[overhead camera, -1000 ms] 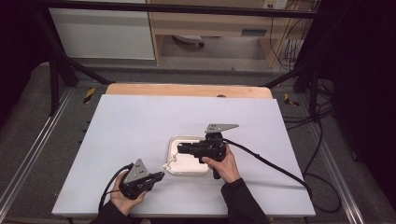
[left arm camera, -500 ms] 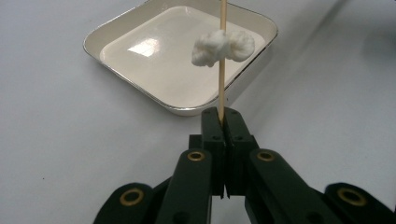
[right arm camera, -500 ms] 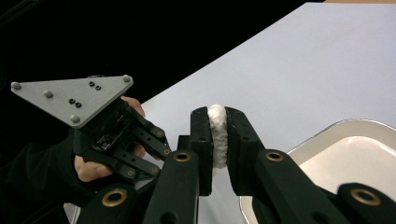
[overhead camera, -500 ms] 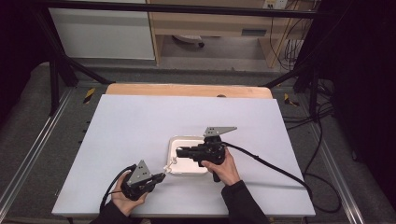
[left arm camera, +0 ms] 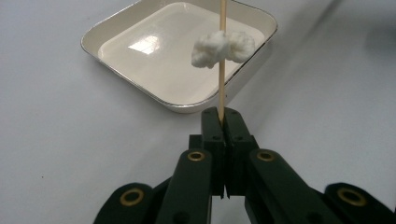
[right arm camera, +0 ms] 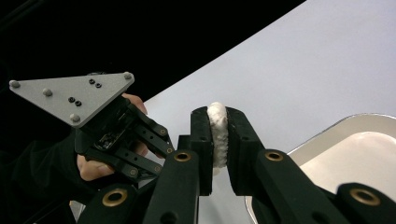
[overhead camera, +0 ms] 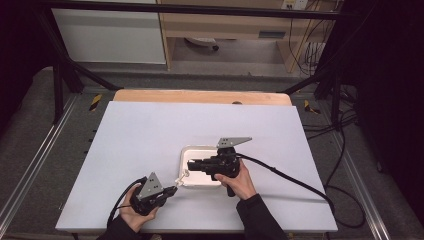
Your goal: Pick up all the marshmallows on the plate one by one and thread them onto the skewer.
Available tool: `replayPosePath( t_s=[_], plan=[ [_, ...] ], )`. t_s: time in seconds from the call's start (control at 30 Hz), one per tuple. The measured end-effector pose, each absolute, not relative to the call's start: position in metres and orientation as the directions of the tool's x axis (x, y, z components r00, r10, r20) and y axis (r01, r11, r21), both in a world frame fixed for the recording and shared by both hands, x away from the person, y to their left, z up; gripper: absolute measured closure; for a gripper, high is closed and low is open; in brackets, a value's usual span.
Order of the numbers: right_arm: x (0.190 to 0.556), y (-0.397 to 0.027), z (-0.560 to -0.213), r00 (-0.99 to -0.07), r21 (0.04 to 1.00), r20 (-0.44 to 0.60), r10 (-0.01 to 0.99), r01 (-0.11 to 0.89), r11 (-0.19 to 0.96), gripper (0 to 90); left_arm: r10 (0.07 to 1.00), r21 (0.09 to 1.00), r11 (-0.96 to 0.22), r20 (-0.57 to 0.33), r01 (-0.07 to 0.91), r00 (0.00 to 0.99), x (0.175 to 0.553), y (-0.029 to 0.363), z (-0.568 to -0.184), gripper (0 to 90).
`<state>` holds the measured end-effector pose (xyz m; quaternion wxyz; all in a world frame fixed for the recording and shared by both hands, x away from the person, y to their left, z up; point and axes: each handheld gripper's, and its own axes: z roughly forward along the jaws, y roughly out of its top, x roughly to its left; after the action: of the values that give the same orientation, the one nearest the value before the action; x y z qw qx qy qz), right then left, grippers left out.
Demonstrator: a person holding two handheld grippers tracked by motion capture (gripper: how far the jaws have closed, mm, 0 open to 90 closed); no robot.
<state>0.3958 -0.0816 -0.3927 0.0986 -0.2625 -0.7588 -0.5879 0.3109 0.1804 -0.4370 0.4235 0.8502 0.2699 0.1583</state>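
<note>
Left gripper [left arm camera: 223, 114] clamped on a wooden skewer [left arm camera: 222, 70] with two white lumps [left arm camera: 223, 46] threaded on it — held over the white tray's [left arm camera: 140, 88] near edge. Right gripper [right arm camera: 218, 135] squeezes another white lump [right arm camera: 217, 135] — beside the tray.

Left claw [left arm camera: 223, 122] clamping skewer [left arm camera: 222, 60], white lumps [left arm camera: 223, 48] threaded, dish [left arm camera: 140, 51] behind

Table [overhead camera: 150, 140] with a pale grey-white top, backed along its far edge by a wooden strip [overhead camera: 200, 96]. A shallow, square, cream-white tray [overhead camera: 192, 152] with rounded corners lies flat on it, right of centre, toward the near edge.
</note>
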Motion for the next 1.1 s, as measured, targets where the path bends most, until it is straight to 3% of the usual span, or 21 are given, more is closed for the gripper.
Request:
replayPosePath(
  t_s=[0.43,0.67,0.73,1.1],
  plan=[
    [0.396,-0.084,-0.396,-0.840,0.837,0.446,0.309,0.514,0.189,80.9,0.592,0.806,-0.480,0.005,0.347,0.806,0.313,0.178,-0.439,88.8],
    [0.393,-0.085,-0.395,-0.850,0.857,0.387,0.358,0.475,0.201,50.1,0.602,0.822,-0.448,-0.013,0.351,0.799,0.315,0.180,-0.438,88.8],
    [0.392,-0.084,-0.395,-0.850,0.869,0.352,0.393,0.453,0.200,36.2,0.605,0.831,-0.437,-0.012,0.344,0.797,0.314,0.182,-0.437,88.8],
    [0.391,-0.103,-0.394,-0.828,0.864,0.314,0.465,0.452,0.222,9.5,0.618,0.835,-0.416,-0.031,0.361,0.785,0.316,0.186,-0.435,88.8]
  ],
)
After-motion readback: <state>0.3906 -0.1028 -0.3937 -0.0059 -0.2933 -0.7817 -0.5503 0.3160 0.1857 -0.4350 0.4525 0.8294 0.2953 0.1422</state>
